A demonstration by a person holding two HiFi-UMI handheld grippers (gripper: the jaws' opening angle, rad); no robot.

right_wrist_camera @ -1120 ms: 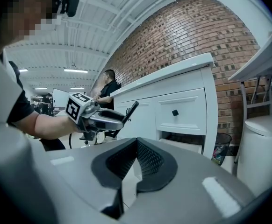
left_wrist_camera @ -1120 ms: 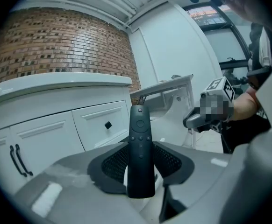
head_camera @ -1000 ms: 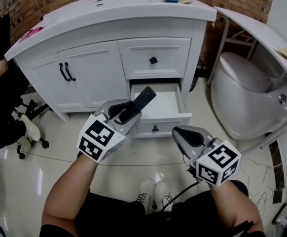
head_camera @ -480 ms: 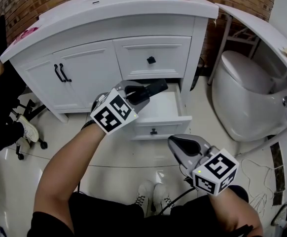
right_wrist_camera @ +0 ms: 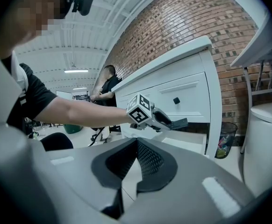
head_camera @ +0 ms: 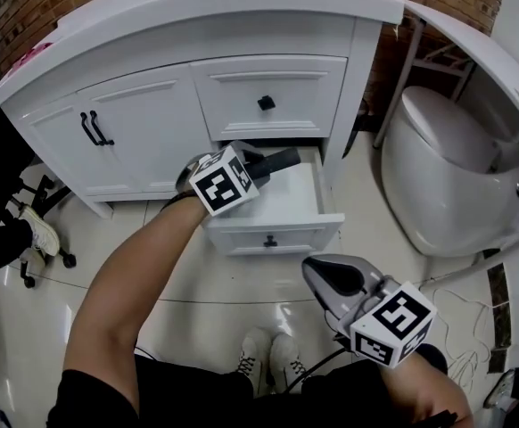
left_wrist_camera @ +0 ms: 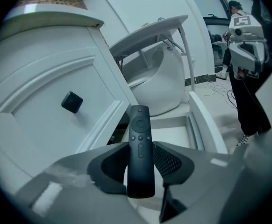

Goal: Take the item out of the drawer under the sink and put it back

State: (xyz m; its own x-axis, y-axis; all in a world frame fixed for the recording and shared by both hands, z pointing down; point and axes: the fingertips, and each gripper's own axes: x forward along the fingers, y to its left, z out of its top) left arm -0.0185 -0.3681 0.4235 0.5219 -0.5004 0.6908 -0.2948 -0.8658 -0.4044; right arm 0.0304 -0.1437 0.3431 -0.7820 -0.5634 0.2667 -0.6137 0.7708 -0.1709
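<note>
**Item.** The remote (left_wrist_camera: 139, 143) is pinched at its rear end between the jaws of my left gripper (head_camera: 258, 165), button face up. Its front end projects clear of the pads. It is in the air above the open drawer (head_camera: 277, 223), not resting in it. I cannot tell whether its tip is already below the drawer rim.

**Change.** A second ago I held the remote out in front of the drawer, nearer to me, with its nose tilted upward. It has since travelled forward, and the head view now shows it over the white drawer floor, lying closer to level and pointing toward the right wall of the drawer. The grip on it has not altered.

**Meaning for the task.** I judge that removal is complete and that the return has begun. What remains is to lower the remote onto the drawer floor, spread the jaws and withdraw. The part of the floor that shows is bare, so I expect no obstruction. The upper drawer front, with its knob (head_camera: 266, 102), sits close above the opening, so the approach should stay low.

**Other gripper.** My right gripper (head_camera: 317, 273) has stayed low and near my body, well apart from the drawer. Its jaws are pressed together with nothing between them. It is free to push the drawer shut afterwards, if that is required.

**Surroundings.** The toilet (head_camera: 447, 168) stands to the right of the cabinet, clear of the working path.
</note>
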